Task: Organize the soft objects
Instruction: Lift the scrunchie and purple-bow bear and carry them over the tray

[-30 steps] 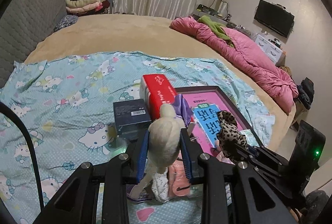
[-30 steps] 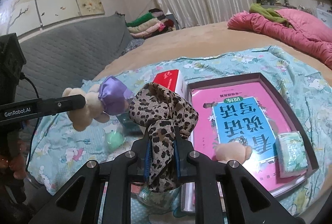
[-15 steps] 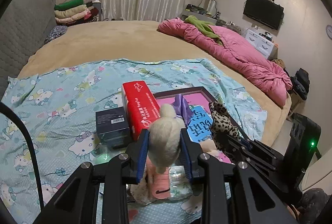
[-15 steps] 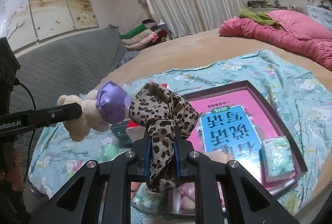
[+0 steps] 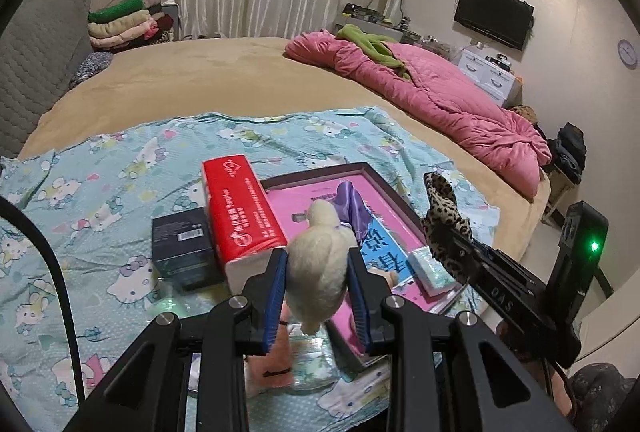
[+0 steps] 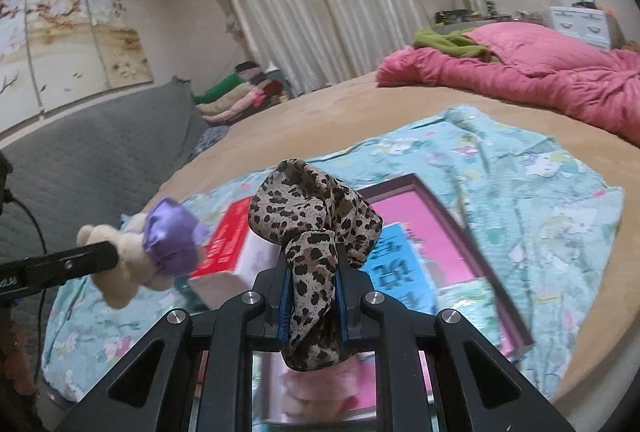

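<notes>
My left gripper (image 5: pixel 318 272) is shut on a cream plush doll (image 5: pixel 318 266) with a purple satin bow (image 5: pixel 349 204), held in the air above the bed. The doll also shows in the right wrist view (image 6: pixel 132 260), at the left. My right gripper (image 6: pixel 313 296) is shut on a leopard-print scrunchie (image 6: pixel 314 228), also held up; it shows in the left wrist view (image 5: pixel 442 216) at the right. Below them lies a dark-framed tray (image 5: pixel 394 194) with a pink and blue book (image 5: pixel 384 252) and a small tissue pack (image 5: pixel 434 268).
A red tissue box (image 5: pixel 240 208) and a dark box (image 5: pixel 184 248) lie on the Hello Kitty sheet (image 5: pixel 100 192). Pink soft items (image 5: pixel 276 356) lie under the left gripper. A pink quilt (image 5: pixel 440 92) lies at the bed's far right; folded clothes (image 5: pixel 124 24) are stacked at the back.
Both grippers have risen and drawn back from the tray with their objects still held. The right view has tilted and the tray now lies lower and further right in it.
</notes>
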